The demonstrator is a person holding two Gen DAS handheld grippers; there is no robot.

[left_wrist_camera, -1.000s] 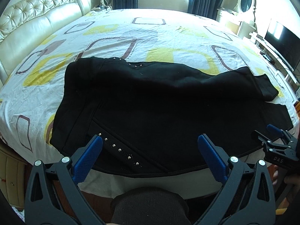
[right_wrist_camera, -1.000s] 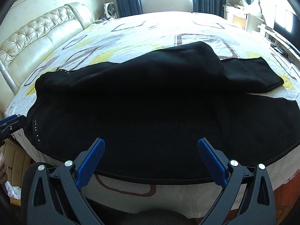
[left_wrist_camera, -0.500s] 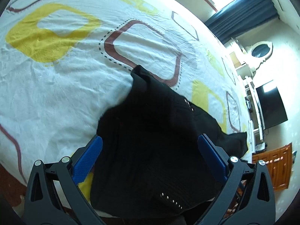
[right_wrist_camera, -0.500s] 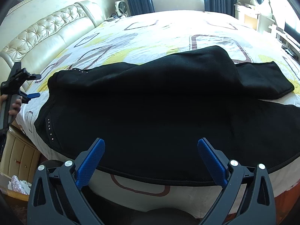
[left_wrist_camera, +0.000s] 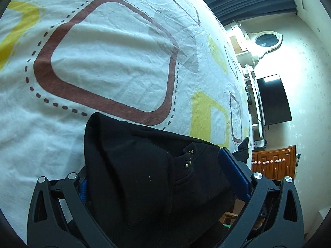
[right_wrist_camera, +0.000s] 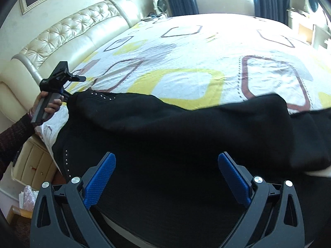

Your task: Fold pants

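Pants (right_wrist_camera: 175, 136) lie spread along the near edge of the bed (right_wrist_camera: 186, 47), one leg draped loosely over the other, so folding looks barely begun; no container shows. Left gripper (left_wrist_camera: 161, 177) has the studded waist corner bunched between wide-set fingers, though whether they pinch it I cannot tell. Right gripper (right_wrist_camera: 166, 177) hovers over the mid-pants, spread wide, holding nothing

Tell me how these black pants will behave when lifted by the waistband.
Probably floppy: the pants already bunch and drape between the left gripper fingers. Likely heavyish, since the fabric looks thick. The legs would probably drag across the bedsheet.
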